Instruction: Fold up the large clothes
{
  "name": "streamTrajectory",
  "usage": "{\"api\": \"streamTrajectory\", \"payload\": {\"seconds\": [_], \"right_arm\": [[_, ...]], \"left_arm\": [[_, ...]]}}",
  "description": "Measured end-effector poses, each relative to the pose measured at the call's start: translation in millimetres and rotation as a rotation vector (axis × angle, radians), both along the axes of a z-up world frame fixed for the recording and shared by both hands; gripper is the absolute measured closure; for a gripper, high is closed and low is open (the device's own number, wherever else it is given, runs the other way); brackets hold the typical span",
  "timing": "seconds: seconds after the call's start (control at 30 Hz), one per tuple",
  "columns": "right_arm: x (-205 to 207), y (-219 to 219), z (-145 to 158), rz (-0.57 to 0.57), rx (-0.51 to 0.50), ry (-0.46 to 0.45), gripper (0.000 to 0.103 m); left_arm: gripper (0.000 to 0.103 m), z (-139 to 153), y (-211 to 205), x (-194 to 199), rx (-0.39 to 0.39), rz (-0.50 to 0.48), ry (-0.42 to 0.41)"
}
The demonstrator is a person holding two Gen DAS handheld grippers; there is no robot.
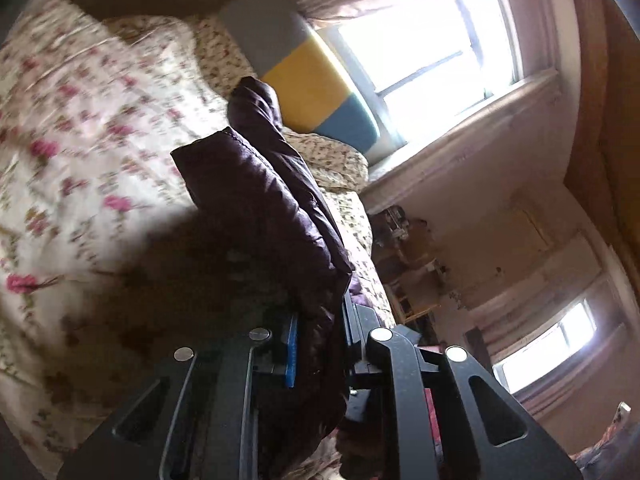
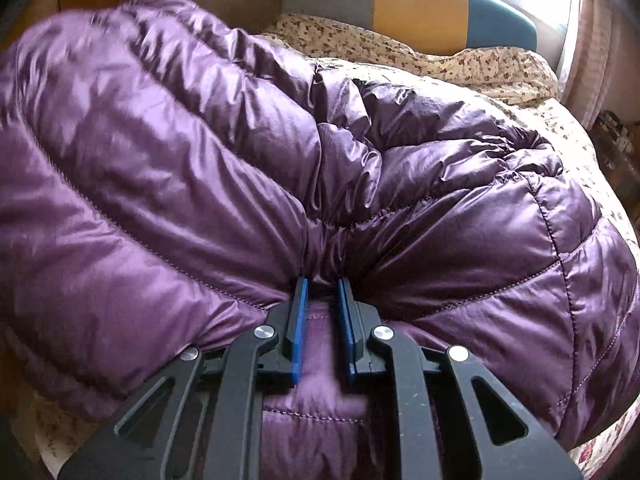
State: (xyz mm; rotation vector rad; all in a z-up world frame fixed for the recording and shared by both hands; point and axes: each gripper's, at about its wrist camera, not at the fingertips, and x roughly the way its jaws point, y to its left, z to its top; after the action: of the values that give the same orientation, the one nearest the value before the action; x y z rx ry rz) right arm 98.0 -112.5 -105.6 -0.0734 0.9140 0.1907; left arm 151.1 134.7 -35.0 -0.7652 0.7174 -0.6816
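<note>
A purple quilted puffer jacket lies bunched on a bed and fills most of the right wrist view. My right gripper is shut on a pinched fold of its fabric, which shows between the blue pads. In the left wrist view the same jacket looks dark against the light and rises as a lifted edge above the floral bedspread. My left gripper is shut on that edge, and the fabric runs down between its blue pads.
A grey, yellow and blue padded headboard stands at the far end of the bed, with floral pillows before it. Bright windows and a cluttered shelf area lie past the bed's far side.
</note>
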Motion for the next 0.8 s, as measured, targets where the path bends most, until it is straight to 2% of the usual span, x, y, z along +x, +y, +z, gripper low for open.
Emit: {"api": "streamTrajectory", "payload": {"seconds": [0.07, 0.17, 0.37, 0.47, 0.57, 0.67, 0.8], "right_arm": [[-1, -2, 5, 0.015, -0.007, -0.003, 0.089], [0, -12, 14, 0.016, 0.037, 0.01, 0.09], [-12, -41, 47, -0.012, 0.043, -0.044, 0.087], [-17, -69, 62, -0.069, 0.027, -0.068, 0.087], [-20, -96, 70, -0.143, -0.015, -0.074, 0.079], [-23, -124, 73, -0.225, -0.064, -0.064, 0.075], [-24, -156, 74, -0.335, -0.097, -0.043, 0.074]], "left_arm": [[0.089, 12, -15, 2, 0.013, -0.021, -0.02], [0.089, 27, -39, 10, 0.047, -0.05, -0.04], [0.089, 43, -78, 24, 0.098, -0.075, -0.048], [0.089, 46, -97, 27, 0.124, -0.091, -0.047], [0.089, 47, -122, 35, 0.156, -0.113, -0.04], [0.089, 44, -148, 45, 0.189, -0.136, -0.031], [0.089, 36, -184, 58, 0.226, -0.173, -0.02]]}}
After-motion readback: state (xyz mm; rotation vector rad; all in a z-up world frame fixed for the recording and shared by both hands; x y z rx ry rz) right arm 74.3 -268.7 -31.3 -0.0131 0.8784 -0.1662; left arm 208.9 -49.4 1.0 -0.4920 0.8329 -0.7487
